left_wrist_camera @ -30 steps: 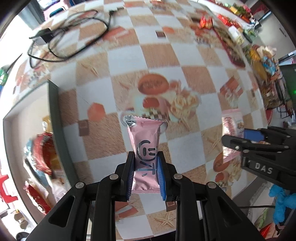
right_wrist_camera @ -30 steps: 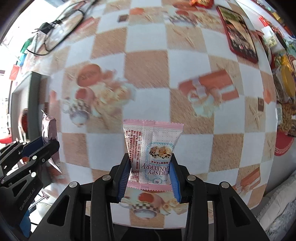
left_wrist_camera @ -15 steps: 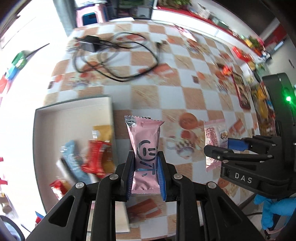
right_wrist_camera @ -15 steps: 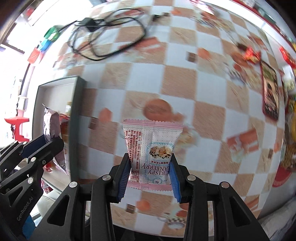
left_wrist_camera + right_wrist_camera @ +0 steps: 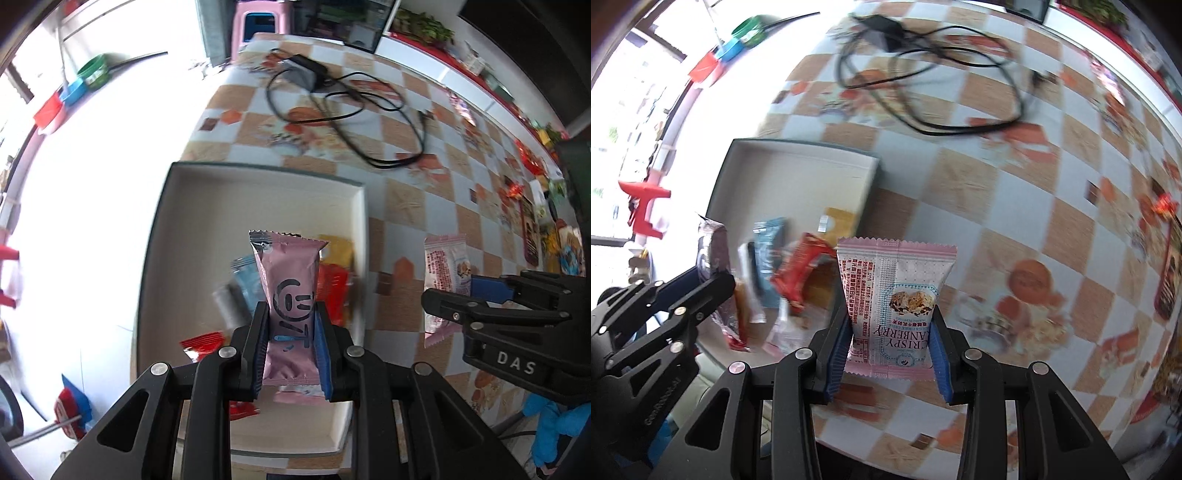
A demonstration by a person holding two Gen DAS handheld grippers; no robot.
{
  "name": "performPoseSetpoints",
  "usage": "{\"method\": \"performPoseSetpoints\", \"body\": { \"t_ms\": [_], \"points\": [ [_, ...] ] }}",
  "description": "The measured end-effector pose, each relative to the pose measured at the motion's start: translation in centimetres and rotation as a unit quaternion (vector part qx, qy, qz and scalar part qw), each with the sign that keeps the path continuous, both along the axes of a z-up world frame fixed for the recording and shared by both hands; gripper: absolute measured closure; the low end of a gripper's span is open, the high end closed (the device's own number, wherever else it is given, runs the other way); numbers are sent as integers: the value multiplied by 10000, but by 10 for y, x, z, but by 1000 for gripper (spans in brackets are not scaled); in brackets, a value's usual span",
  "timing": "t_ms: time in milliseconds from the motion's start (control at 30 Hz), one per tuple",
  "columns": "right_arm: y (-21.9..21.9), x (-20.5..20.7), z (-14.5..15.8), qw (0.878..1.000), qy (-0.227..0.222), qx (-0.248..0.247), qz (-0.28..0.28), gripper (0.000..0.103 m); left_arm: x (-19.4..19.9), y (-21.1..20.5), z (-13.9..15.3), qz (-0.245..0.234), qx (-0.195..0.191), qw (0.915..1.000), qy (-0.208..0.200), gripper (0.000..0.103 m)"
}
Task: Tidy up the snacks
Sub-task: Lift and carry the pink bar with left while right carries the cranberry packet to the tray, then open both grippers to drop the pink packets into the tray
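Checkered tablecloth [image 5: 413, 199] with food prints across the whole table. White shallow box [image 5: 207, 206] at its left edge, dark outer walls, far half bare; near half holding loose snack packets: red [image 5: 798, 273], light blue [image 5: 768, 240], yellow [image 5: 838, 221], blurred. Black cable with adapter [image 5: 332, 96] coiled on the cloth beyond the box. Left gripper [image 5: 291, 347] over the box's near part, blue pads clenched on pink smiley-face packet [image 5: 291, 280], packet upright, off the surface. Right gripper [image 5: 890, 350] just right of the box wall, over the cloth, clamped on pink-and-white "Crispy Cranberry" packet [image 5: 894, 295], upright, also clear of the table.
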State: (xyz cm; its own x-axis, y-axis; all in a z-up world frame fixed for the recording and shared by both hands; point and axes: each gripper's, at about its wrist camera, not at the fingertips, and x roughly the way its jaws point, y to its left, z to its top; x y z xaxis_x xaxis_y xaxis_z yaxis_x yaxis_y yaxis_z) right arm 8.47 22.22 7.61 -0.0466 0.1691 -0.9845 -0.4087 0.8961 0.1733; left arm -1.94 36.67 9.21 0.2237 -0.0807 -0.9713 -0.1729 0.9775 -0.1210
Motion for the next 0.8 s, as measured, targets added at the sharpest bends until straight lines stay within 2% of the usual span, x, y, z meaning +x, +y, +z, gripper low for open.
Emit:
{"method": "performPoseSetpoints", "body": {
  "t_ms": [300,600,667,733,800],
  "points": [
    [57,3,-12,9993,132,23,347,62,-14,39,-27,340,46,9987,368,78],
    [87,9,-25,9985,240,-88,474,61,-16,43,-41,292,46,9983,512,76],
    [91,9,-28,9983,254,-129,508,61,-15,43,-42,287,95,9982,510,66],
    [92,7,-29,9981,308,-158,513,61,-17,43,-41,324,181,9981,486,37],
    [93,5,-28,9980,332,-165,521,59,-18,45,-39,367,260,9981,412,28]
  ]
}}
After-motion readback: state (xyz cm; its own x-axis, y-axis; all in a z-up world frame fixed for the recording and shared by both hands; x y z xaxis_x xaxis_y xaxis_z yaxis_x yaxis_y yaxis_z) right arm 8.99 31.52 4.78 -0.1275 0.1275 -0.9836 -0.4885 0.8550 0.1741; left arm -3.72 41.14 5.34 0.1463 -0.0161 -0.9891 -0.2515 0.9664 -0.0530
